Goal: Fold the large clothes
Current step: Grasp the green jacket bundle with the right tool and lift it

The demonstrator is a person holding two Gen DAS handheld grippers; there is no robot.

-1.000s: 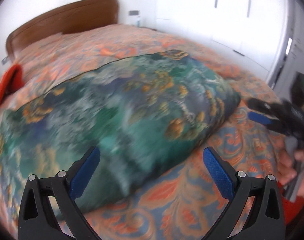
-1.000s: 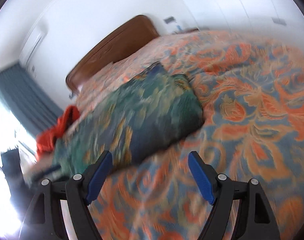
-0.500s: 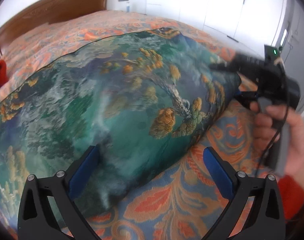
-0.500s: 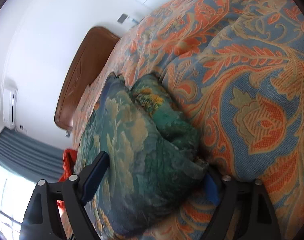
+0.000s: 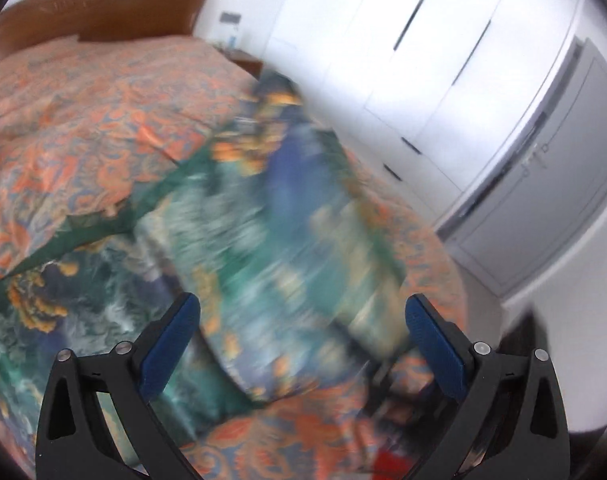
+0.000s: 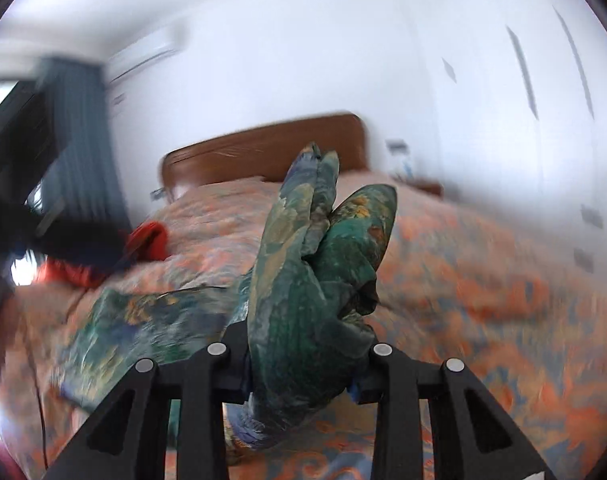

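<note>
Since a second ago the right gripper (image 6: 299, 376) has gone from bare to closing on a bunched corner of the green garment (image 6: 311, 280) — lifted clear of the bed (image 6: 483, 280). Left gripper (image 5: 303, 344) gapes empty above the cloth. Step: first fold. Next — carry the corner toward the headboard (image 6: 243, 152) edge.

Bunched green-blue patterned garment (image 6: 303, 300) fills gap of closing right tongs (image 6: 299, 376). Open left tongs (image 5: 299, 344) unobstructed above garment. Orange-patterned bedspread (image 5: 103, 120) bare toward brown wooden headboard (image 5: 103, 8); white wardrobe (image 5: 423, 60) close alongside bed.
</note>
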